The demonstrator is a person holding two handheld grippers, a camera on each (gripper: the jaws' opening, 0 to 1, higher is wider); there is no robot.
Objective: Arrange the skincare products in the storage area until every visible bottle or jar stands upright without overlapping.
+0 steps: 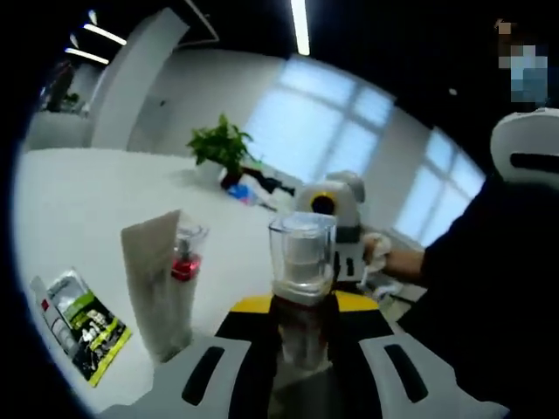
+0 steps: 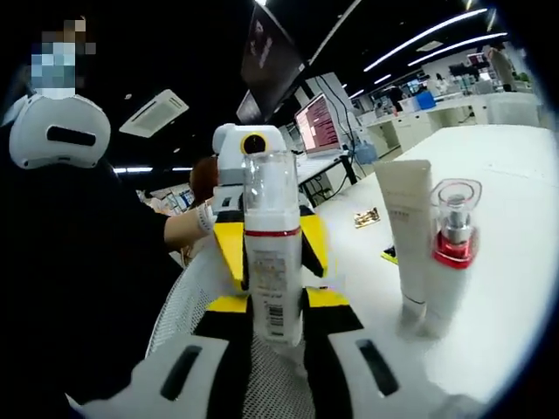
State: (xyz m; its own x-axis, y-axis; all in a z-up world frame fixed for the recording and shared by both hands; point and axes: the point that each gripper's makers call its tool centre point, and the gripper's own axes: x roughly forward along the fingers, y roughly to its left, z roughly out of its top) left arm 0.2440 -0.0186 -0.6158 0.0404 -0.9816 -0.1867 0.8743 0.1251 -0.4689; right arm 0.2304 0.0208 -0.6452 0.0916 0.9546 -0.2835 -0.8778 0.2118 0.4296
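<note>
White table fills a bright office with big windows behind. On it stands a white tube, tall and upright, cap end down. Just beside it, touching, stands a smaller bottle with a red collar and a clear cap, also upright. A green packet lies flat nearby. Both grippers are clenched on one clear-capped bottle, held upright with its cap on top: the left gripper and the right gripper.
</note>
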